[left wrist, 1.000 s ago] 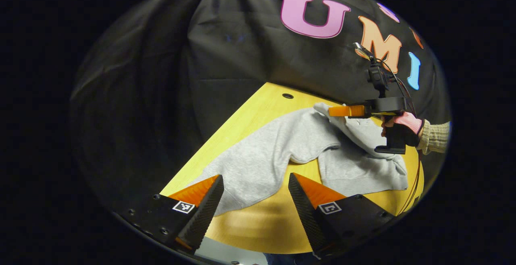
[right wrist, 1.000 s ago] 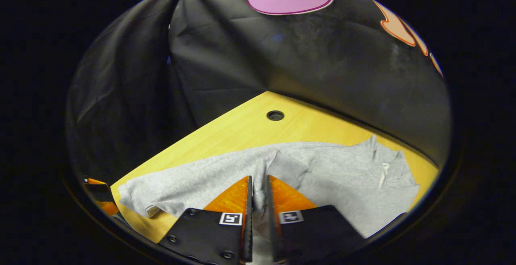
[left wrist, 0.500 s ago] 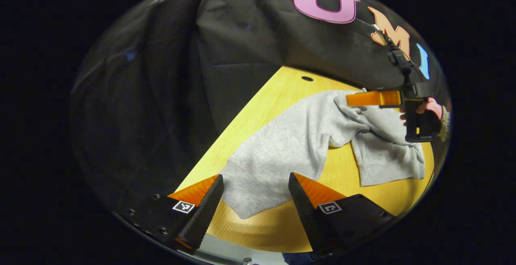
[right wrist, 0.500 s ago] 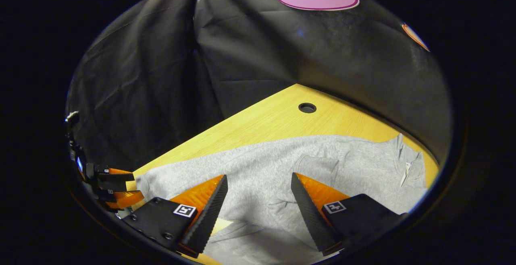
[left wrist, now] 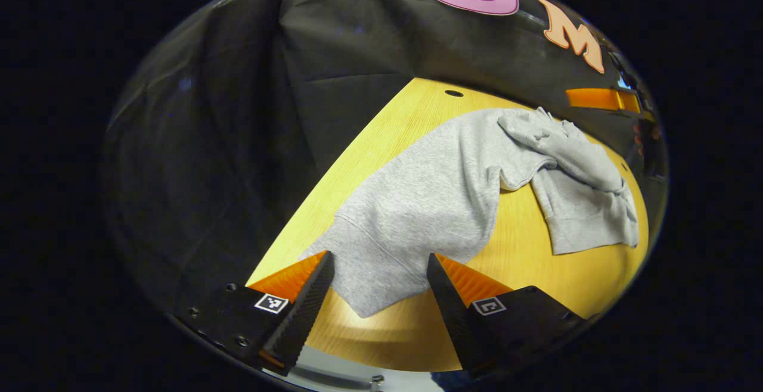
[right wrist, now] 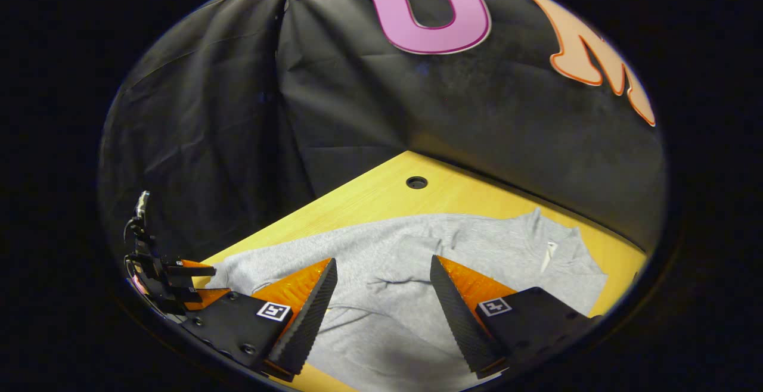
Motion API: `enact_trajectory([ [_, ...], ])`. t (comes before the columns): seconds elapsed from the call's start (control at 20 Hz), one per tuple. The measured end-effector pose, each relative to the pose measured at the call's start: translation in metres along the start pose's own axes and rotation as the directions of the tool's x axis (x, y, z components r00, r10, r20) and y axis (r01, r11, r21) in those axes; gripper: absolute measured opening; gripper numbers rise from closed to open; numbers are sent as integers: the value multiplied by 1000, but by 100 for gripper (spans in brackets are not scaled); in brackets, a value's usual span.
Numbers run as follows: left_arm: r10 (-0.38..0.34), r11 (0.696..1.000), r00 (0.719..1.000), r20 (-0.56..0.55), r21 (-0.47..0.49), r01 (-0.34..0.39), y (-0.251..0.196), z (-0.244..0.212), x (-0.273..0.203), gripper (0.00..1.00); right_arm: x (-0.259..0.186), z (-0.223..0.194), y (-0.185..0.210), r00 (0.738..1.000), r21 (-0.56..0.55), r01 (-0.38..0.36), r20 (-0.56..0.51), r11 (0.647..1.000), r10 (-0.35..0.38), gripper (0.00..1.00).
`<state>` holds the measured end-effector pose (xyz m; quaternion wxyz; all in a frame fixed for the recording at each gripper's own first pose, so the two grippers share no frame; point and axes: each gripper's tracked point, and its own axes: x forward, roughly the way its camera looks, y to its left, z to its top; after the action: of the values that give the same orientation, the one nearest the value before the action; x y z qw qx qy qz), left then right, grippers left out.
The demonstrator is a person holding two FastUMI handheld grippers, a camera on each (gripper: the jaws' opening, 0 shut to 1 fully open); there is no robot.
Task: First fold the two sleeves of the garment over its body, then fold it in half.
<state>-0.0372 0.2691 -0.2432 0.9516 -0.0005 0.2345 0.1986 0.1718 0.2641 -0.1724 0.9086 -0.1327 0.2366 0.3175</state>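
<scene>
A grey sweatshirt (left wrist: 435,201) lies on the yellow wooden table (left wrist: 536,279). One sleeve (left wrist: 560,139) lies crumpled over its body at the far side. The other sleeve stretches toward me, and its cuff end (left wrist: 369,279) lies between the fingers of my left gripper (left wrist: 380,261), which is open just above it. My right gripper (right wrist: 382,264) is open over the garment's middle (right wrist: 387,261), holding nothing. The collar (right wrist: 551,249) is off to its right. In the left gripper view the right gripper (left wrist: 602,99) hangs above the far edge of the sweatshirt. The left gripper (right wrist: 179,276) appears at the left edge of the right gripper view.
A round hole (right wrist: 416,182) is set in the table near the back corner. The black cloth wall (right wrist: 357,112) closes the table on two sides. Bare wood (left wrist: 518,243) shows between the near sleeve and the body's hem.
My right gripper opened, let go of the sleeve it had pinched, and drew back and up; that sleeve now lies on the body. My left gripper, still open, came closer to the near cuff.
</scene>
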Motion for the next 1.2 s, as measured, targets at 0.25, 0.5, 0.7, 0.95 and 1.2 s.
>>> enact_trajectory([
  [0.25,-29,999,999,46,16,29,4,1,-9,89,-81,-14,-47,993,26,115,14,993,-115,98],
  [0.5,-88,995,995,40,52,85,23,8,-12,57,-134,-31,-63,985,91,174,-2,981,-174,98],
  [0.7,-84,994,996,18,71,82,37,12,-10,18,-169,-32,-71,977,129,207,23,970,-212,98],
  [0.95,-103,994,995,-7,22,103,26,22,-19,3,-211,-35,-103,954,219,279,47,935,-296,98],
  [1.2,-211,975,977,10,-64,211,-30,45,-28,2,-244,-54,-139,925,246,360,35,900,-379,98],
])
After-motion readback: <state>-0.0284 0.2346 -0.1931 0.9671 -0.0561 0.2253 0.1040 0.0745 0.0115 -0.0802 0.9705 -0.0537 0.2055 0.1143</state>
